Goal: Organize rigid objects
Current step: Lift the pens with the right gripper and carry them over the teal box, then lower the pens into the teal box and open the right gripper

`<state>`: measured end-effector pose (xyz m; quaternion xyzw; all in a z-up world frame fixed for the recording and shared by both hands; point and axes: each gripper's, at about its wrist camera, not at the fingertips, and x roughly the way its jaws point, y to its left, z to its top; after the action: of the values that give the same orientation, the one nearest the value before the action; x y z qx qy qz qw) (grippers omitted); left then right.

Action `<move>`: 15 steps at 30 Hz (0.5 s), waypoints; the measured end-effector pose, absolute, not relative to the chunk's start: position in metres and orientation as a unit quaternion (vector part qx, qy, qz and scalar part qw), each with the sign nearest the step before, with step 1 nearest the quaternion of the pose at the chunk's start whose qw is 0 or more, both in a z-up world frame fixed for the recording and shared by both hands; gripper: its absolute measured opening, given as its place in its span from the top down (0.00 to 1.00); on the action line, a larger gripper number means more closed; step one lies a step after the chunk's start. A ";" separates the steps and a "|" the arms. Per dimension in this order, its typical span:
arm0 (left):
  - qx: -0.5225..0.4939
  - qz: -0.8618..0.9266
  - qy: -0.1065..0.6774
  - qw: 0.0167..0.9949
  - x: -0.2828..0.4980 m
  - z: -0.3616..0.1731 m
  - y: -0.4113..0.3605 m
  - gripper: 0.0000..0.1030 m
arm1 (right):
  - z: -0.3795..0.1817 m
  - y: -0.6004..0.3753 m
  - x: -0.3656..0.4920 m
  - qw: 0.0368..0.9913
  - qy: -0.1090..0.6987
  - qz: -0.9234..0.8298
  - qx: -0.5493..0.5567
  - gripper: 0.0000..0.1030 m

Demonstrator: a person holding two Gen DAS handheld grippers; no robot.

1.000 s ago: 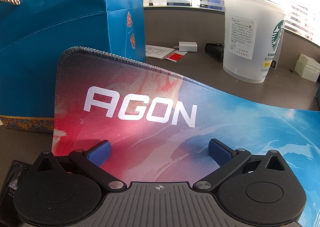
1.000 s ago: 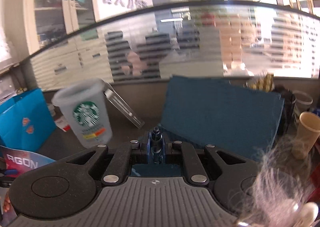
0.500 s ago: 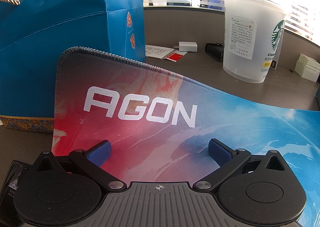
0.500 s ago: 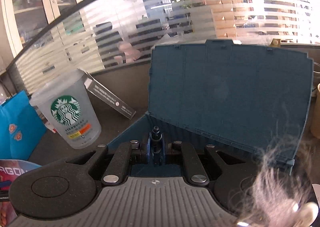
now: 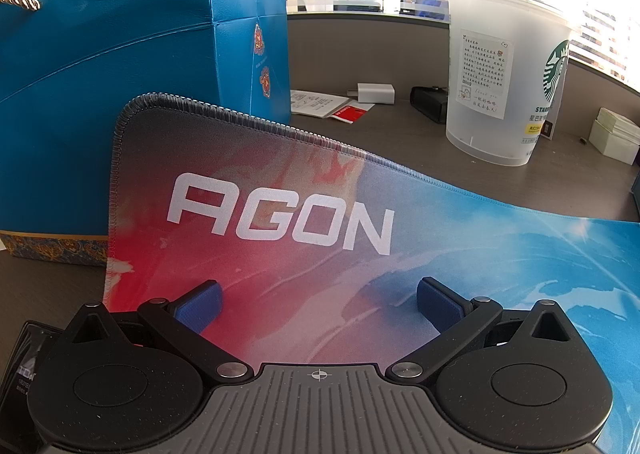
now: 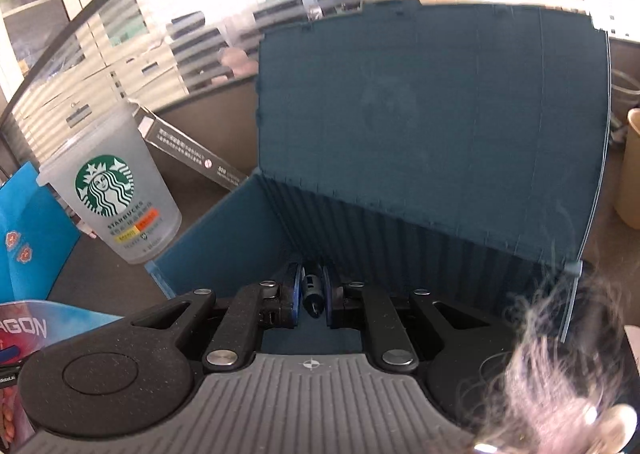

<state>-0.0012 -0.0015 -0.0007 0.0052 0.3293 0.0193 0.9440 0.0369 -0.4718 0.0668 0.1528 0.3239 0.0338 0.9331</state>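
Placing step. Right gripper (image 6: 311, 300) is over the open blue box (image 6: 432, 125), fingers nearly closed around a small dark pen-like part (image 6: 312, 292); contact looks light, hard to confirm. Next: lower into the box, release, lift clear of the lid. Left gripper (image 5: 318, 304) is idle, fingers wide and empty above the AGON mat (image 5: 280, 221) on the counter (image 5: 380, 133).

Landmark = cup (image 5: 496, 85), standing on worktop (image 5: 360, 137). Gift bag (image 5: 140, 73) well left of cup; mat (image 5: 320, 254) in front of cup. Charger (image 5: 376, 93) and papers (image 5: 320, 103) left-behind cup. Open case (image 6: 400, 181) right of cup, lid up.
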 end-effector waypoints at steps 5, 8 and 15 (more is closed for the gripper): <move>0.005 0.019 0.329 0.944 -0.001 -0.001 -0.001 0.00 | 0.062 -0.471 0.040 0.928 0.340 0.035 0.147 0.88; 0.005 0.019 0.329 0.944 -0.001 -0.001 -0.001 0.00 | 0.058 -0.471 0.043 0.925 0.352 0.032 0.140 0.86; 0.005 0.019 0.329 0.944 -0.001 -0.001 -0.002 0.00 | 0.056 -0.473 0.047 0.919 0.372 0.020 0.131 0.81</move>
<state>-0.0012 -0.0015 -0.0007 0.0052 0.3293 0.0194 0.9440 0.0469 -0.4726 0.0560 0.1312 0.3718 0.0196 0.9188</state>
